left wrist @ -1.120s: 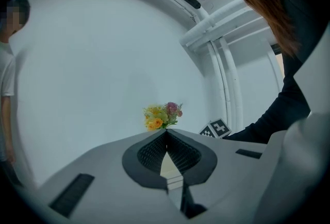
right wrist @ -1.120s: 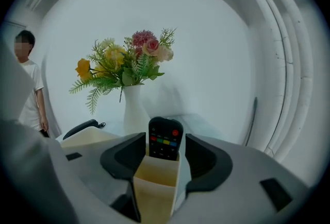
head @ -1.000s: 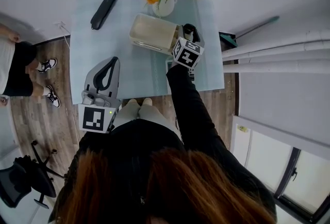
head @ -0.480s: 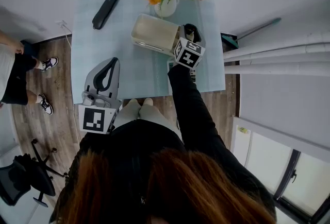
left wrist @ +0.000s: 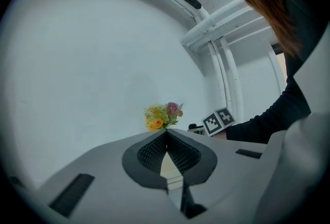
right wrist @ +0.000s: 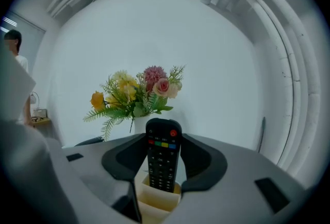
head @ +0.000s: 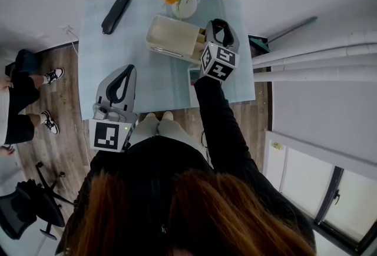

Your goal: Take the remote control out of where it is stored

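Note:
A black remote control (right wrist: 163, 161) with coloured buttons stands upright between the pads of my right gripper (right wrist: 164, 141), which is shut on it. The jaws have just been closing, with the remote between them. Its lower end still sits in a compartment of the cream storage box (right wrist: 154, 200). In the head view the right gripper (head: 219, 28) hangs over the right end of the box (head: 174, 37). My left gripper (head: 126, 68) lies shut and empty near the table's front edge, and in its own view the jaws (left wrist: 166, 133) meet tip to tip.
A white vase of flowers (head: 188, 5) stands just behind the box on the pale blue table (head: 159, 87). A second black handset (head: 116, 12) lies at the far left corner. A person (head: 23, 102) stands left of the table, with an office chair (head: 29, 208) nearby.
My right gripper has risen above the box, taking the remote up with it. The left gripper has stayed put. The person at the left has shifted position.

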`<state>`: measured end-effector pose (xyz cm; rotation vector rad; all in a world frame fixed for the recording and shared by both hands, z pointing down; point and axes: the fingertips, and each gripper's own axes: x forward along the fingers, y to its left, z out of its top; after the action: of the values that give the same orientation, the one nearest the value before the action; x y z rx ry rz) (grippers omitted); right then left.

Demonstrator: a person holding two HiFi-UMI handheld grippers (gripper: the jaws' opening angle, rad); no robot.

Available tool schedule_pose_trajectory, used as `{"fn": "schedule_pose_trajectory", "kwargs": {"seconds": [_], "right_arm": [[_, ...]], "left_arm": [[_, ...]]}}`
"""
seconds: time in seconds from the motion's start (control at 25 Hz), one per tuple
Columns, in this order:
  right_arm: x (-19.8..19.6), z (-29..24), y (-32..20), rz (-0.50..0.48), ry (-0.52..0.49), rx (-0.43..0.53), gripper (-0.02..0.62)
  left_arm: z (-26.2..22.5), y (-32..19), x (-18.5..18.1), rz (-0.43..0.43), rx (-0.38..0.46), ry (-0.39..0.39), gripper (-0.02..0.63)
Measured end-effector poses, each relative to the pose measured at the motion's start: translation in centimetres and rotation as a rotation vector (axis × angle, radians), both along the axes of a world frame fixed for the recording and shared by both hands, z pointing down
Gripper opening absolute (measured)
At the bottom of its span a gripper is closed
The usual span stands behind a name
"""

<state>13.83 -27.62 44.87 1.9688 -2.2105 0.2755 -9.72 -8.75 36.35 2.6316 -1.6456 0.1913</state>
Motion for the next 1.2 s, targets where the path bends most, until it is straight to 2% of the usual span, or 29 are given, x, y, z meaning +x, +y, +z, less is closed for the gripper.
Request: {"fn": "schedule_pose_trajectory", "kwargs": {"seconds": [0.48, 1.2], "right_arm": [[0.4, -4.3, 1.8, -0.021, -0.013, 0.089, 0.212], [0.9, -7.2, 8.9, -0.097, 0.024, 0.142, 0.212]], "left_arm": [[-0.7, 0.1, 0.3, 0.017, 0.027, 0.011, 0.005], [-1.0, 0.6, 1.1, 0.044, 0.035, 0.019, 0.005]]}}
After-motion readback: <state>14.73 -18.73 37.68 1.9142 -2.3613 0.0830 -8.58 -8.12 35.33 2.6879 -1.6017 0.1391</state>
